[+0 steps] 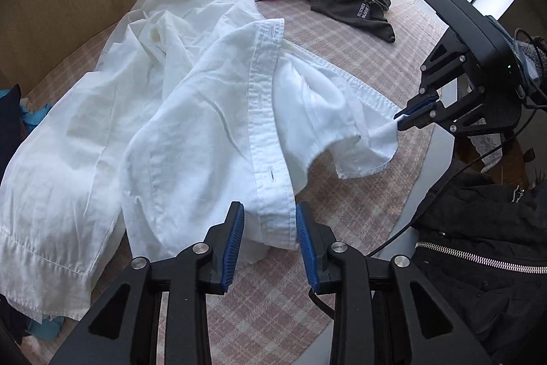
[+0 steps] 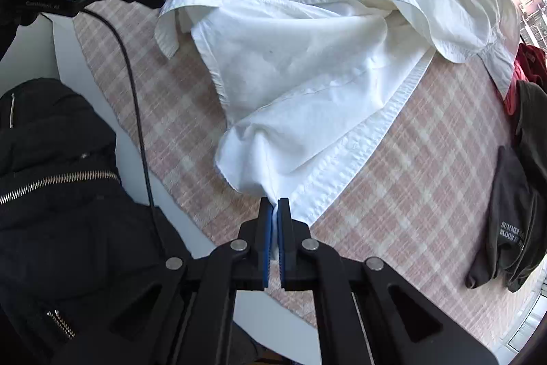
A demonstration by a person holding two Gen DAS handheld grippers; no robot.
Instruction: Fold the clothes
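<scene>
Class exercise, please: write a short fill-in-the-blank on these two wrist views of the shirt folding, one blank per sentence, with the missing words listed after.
1. The right gripper has its jaws shut on a corner of the ______ shirt.
2. The left gripper has its jaws ______, with the shirt's buttonhole band between them.
3. The cloth under the shirt has a ______ pattern.
4. The dark garment with printed lettering lies on the cloth ______ the shirt.

Missing words: white; open; checked; beside
</scene>
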